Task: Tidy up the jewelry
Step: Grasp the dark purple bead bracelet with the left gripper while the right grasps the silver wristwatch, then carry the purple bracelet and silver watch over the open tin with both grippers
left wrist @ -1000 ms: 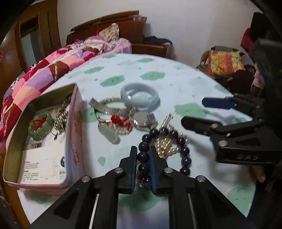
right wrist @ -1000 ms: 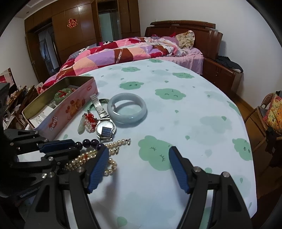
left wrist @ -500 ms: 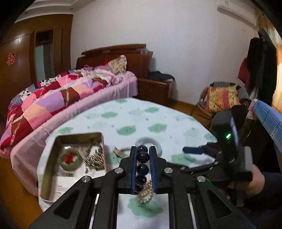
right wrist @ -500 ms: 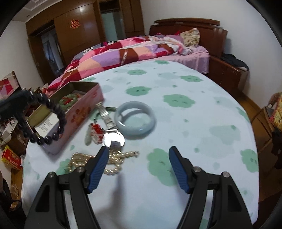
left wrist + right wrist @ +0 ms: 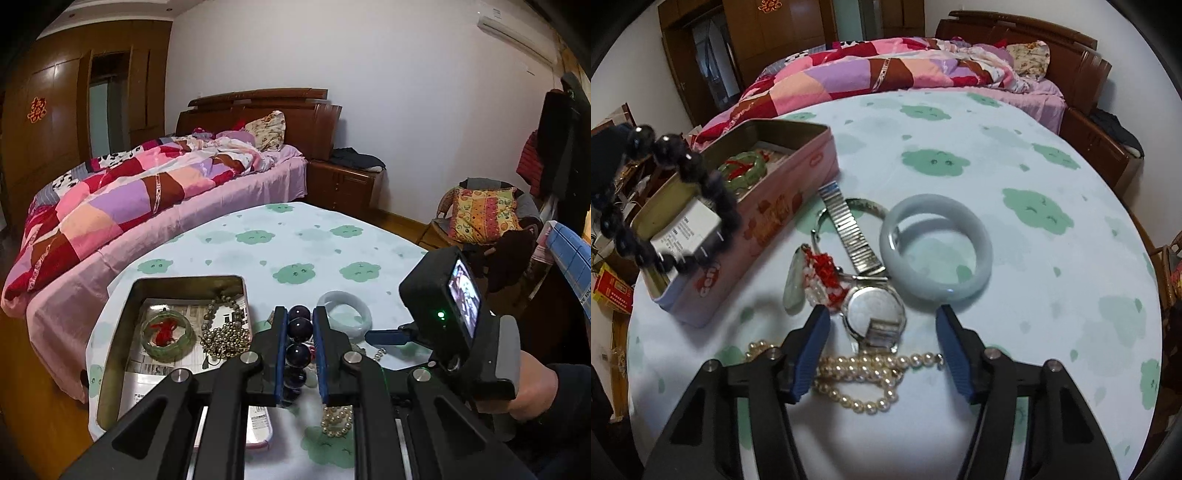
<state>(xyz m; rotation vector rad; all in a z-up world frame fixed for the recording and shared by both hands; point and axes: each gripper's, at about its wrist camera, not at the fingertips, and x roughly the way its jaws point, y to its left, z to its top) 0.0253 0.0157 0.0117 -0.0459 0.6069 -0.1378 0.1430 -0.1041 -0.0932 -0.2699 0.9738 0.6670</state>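
Observation:
My left gripper [image 5: 299, 332] is shut on a dark purple bead bracelet [image 5: 298, 345], held in the air above the table; the bracelet hangs blurred at the left of the right wrist view [image 5: 679, 192], over the pink tin box [image 5: 768, 221]. The tin [image 5: 122, 325] holds a green bangle with red thread [image 5: 166, 334] and a brass bead chain [image 5: 225, 332]. My right gripper [image 5: 882, 339] is open and empty, low over a metal watch [image 5: 873, 314] and a pearl necklace [image 5: 857, 373]. A pale jade bangle [image 5: 936, 245] and a red-corded pendant [image 5: 809, 280] lie beyond it.
The round table has a light cloth with green cloud prints [image 5: 1034, 206]. A bed with a patchwork quilt [image 5: 122, 195] stands behind it. A chair with a cushion [image 5: 484, 214] is at the right. A thin bangle [image 5: 864, 206] lies under the watch strap.
My left gripper has lifted the purple bead bracelet off the table and carried it up and left toward the tin. My right gripper has moved forward over the watch and pearls.

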